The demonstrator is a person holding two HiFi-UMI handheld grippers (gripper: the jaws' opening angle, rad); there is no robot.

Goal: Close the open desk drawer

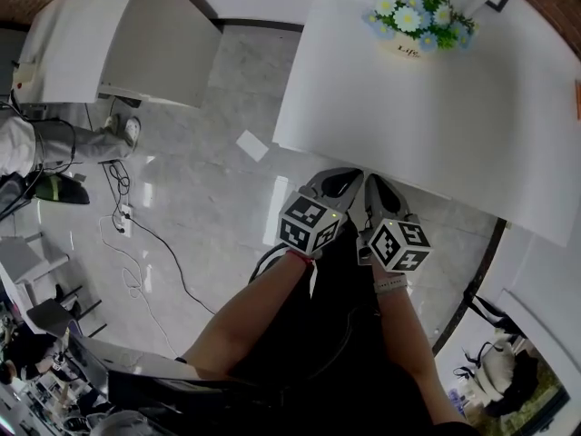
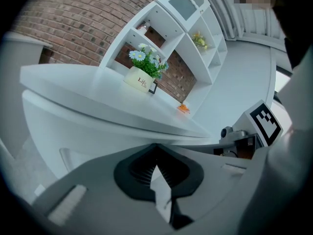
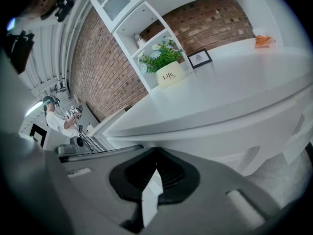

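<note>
Holding left gripper and right gripper closed, empty, beside the desk; judging the drawer front stiff, smooth, easy-sliding, best pushed flat near its recessed pull.

A flower pot stands at one o'clock; a paper scrap lies on the marble floor at eleven, black cables at nine.

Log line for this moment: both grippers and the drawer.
left gripper: shut, empty | right gripper: shut, empty | position: side by side at desk edge | drawer front: ahead of jaws, contact unclear
</note>
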